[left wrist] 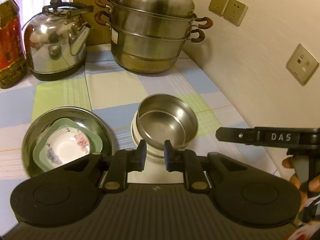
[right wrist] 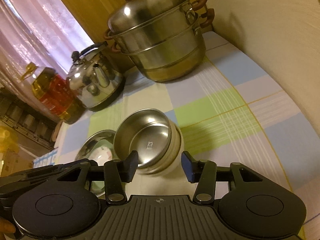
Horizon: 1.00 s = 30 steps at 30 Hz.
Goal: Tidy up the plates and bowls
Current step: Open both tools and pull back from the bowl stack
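The steel bowl (right wrist: 146,138) sits tilted in the white bowl (right wrist: 176,150) on the checked cloth (right wrist: 230,100), just ahead of the right claw (right wrist: 160,165), jaws apart and empty; the left claw (left wrist: 154,156), narrowly parted, empty, is equally near.

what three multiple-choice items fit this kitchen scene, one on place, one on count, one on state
1. Where does the flowered white bowl sit?
A. inside the green bowl in the steel basin
B. on the kettle
C. under the steamer

2. How many brown handles show on the steamer pot's sides in the left wrist view?
A. two
B. four
C. six

3. How do the right tongs stand?
A. shut on a plate
B. open, holding nothing
C. shut on the kettle

Key: 1 A, the bowls nest in the basin; 2 B, two handles each side; 3 B, the pads stand apart, off the steel bowl.
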Each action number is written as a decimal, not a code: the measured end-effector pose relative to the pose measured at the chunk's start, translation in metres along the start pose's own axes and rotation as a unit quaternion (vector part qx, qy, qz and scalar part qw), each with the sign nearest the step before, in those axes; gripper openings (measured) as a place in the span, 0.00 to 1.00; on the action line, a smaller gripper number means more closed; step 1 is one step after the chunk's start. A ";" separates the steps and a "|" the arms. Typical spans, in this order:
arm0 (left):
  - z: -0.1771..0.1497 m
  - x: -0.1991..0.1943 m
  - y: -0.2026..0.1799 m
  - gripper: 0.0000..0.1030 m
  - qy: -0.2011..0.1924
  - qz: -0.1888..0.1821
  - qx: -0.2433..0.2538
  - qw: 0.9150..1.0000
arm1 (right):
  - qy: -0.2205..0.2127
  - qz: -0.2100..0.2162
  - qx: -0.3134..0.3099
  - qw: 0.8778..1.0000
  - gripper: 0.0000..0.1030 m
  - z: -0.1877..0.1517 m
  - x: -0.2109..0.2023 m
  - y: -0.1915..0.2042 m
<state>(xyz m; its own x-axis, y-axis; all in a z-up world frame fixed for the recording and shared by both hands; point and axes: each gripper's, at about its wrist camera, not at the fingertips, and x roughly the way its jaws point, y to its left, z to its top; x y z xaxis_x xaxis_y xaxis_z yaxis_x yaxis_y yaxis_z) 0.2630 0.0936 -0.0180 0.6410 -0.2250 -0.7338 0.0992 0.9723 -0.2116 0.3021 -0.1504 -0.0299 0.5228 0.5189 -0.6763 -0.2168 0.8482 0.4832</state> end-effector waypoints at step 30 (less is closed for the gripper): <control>-0.150 -0.106 -0.040 0.22 0.020 0.084 -0.077 0.993 | 0.074 0.029 -0.102 0.992 0.65 -0.130 -0.074 0.005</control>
<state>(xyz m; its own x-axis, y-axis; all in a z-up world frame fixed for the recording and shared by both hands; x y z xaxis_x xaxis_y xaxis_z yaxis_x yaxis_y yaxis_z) 0.0771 0.0694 -0.0286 0.6071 -0.0657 -0.7919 -0.1257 0.9761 -0.1773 0.1554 -0.1704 -0.0498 0.3800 0.5651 -0.7323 -0.4141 0.8118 0.4116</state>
